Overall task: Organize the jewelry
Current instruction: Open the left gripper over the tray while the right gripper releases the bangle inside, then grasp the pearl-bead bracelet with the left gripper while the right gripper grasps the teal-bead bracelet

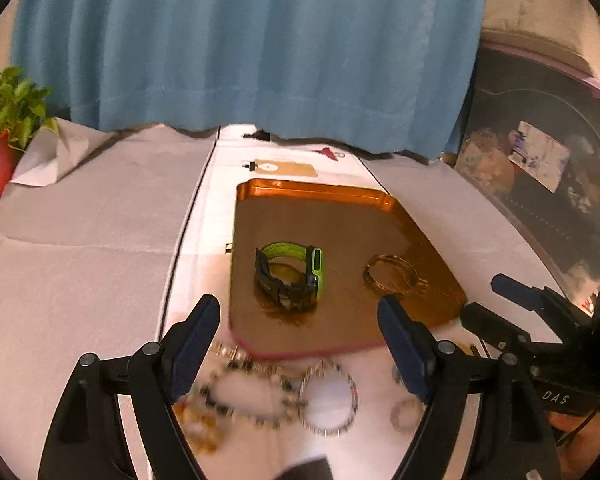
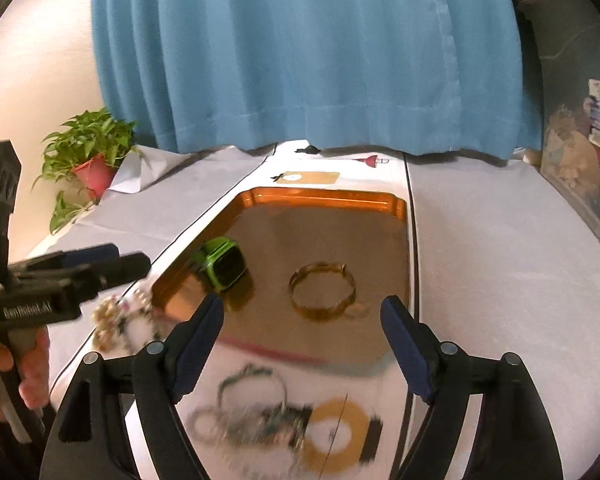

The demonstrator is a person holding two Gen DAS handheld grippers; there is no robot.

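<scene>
An orange tray (image 1: 340, 196) (image 2: 324, 196) lies on the white cloth. A green-and-black watch (image 1: 290, 276) (image 2: 222, 266) and a gold bangle (image 1: 390, 278) (image 2: 322, 292) lie in it. Several loose beaded bracelets (image 1: 256, 392) and a round bangle (image 1: 328, 398) lie on the cloth before the tray, blurred. My left gripper (image 1: 300, 316) is open and empty above them. My right gripper (image 2: 302, 318) is open and empty above more bracelets (image 2: 252, 404) and a gold ring-shaped piece (image 2: 336, 432). The right gripper also shows in the left wrist view (image 1: 500, 300).
A potted plant (image 1: 2, 120) (image 2: 90, 152) stands at the table's far left. A blue curtain (image 1: 240, 40) hangs behind the table. A dark cluttered bin (image 1: 540, 184) stands to the right. A tan card (image 1: 286, 168) lies beyond the tray.
</scene>
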